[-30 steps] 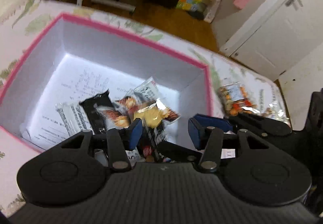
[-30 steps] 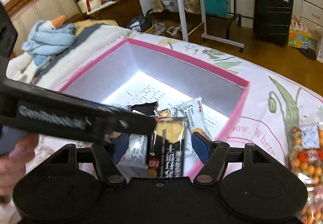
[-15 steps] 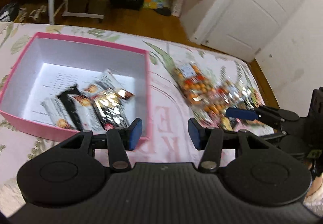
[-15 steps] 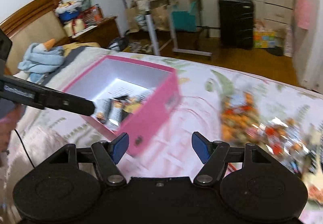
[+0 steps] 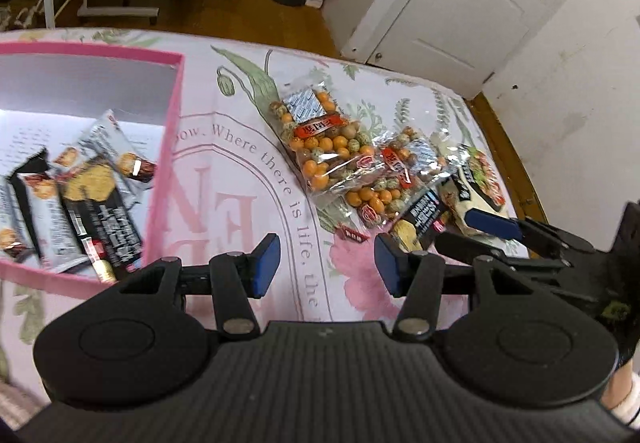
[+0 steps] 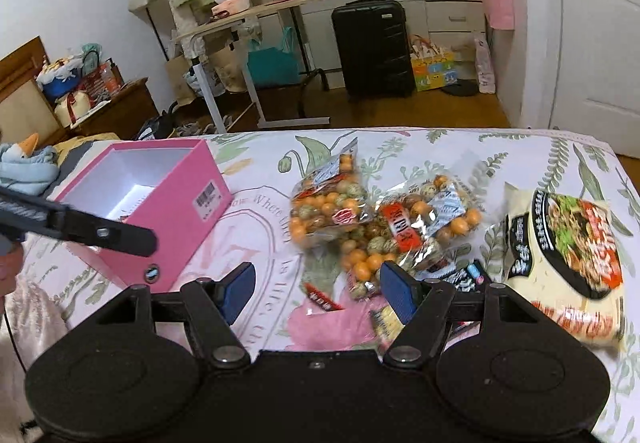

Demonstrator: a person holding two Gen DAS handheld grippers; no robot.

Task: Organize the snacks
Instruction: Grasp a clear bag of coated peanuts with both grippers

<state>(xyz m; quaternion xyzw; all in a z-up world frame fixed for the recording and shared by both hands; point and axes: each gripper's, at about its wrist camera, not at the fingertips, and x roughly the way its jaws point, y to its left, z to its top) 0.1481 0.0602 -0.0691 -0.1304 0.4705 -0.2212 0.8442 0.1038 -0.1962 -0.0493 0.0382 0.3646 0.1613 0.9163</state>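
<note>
1. Several bar snacks already lie in the pink box, at my 9 o'clock.
2. Both my left gripper and right gripper gape, empty.
3. Left to pack: 2 nut bags at 12, noodle packet at 2.

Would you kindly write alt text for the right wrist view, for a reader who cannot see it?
The right gripper, jaws open and empty, points at clear bags of coated peanuts piled on a floral bedspread. A pink box sits to the left, a large noodle packet to the right.
</note>
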